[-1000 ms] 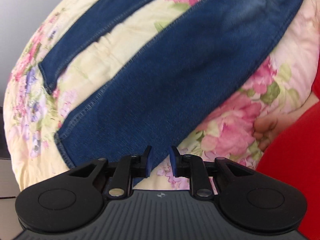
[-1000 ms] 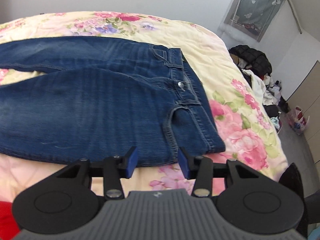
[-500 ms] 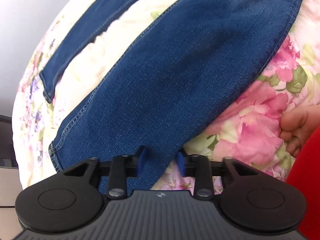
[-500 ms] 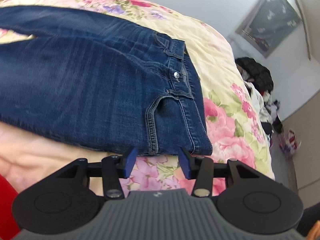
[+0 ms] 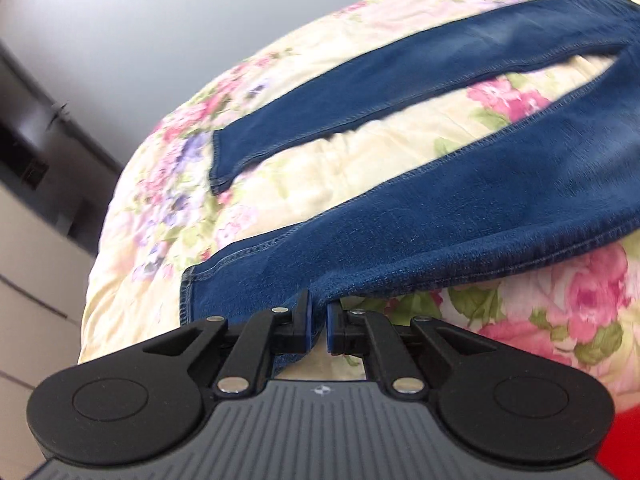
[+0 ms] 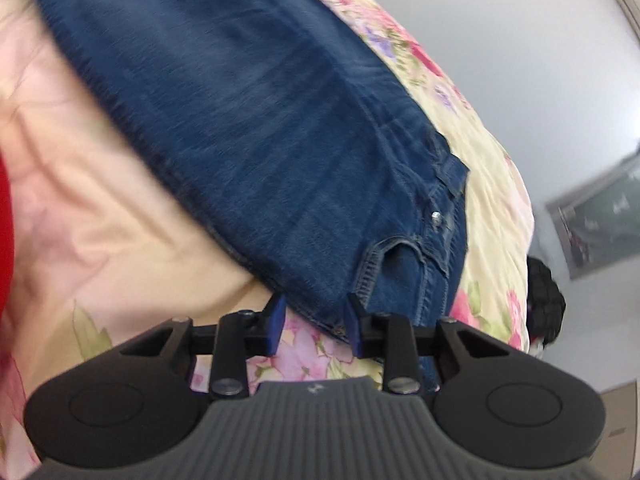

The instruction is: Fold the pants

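Lay spread flat on a floral quilt (image 5: 328, 168): blue jeans (image 5: 460, 208), legs apart. Left gripper (image 5: 318, 322) at the near leg's edge close to the hem, jaws closing, denim pinched and lifted between them. Right gripper (image 6: 314, 320) at the waist corner (image 6: 400, 280), jaws closing, jeans edge between the blue pads (image 6: 276, 322), not yet pressed.

- Left gripper (image 5: 318, 318) points steeply down, its jaws closing, fingers (image 5: 303, 316) nearly together, pinching a fold of jeans (image 5: 460, 216).
- Right gripper (image 6: 314, 326) also angles down, jaws closing, fingers straddling the jeans' edge.
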